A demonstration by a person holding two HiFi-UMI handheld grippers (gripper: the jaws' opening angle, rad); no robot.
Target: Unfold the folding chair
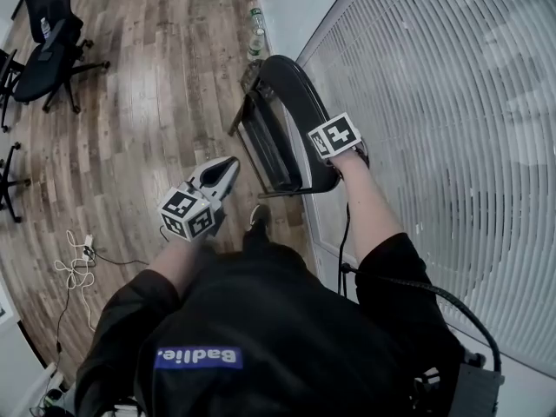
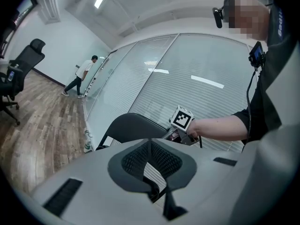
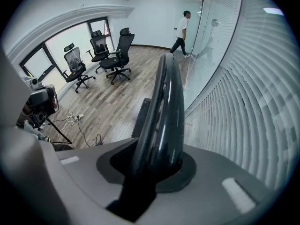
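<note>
The folding chair (image 1: 294,98) stands folded on the wooden floor (image 1: 156,76), close beside the blind-covered glass wall (image 1: 434,102). The right tool (image 3: 158,165) points steeply down, clamped on the top edge of the black backrest (image 3: 164,102). The left tool (image 1: 224,172) hovers left of the chair, jaws together, holding nothing.

Recommended procedure:
1. Hold the right grip firm to steady the backrest.
2. Bring the left tool to the folded seat (image 1: 265,150) and press its free edge down and away from the backrest.
3. Expect the legs to slide on the smooth floor; spread them slowly.
</note>
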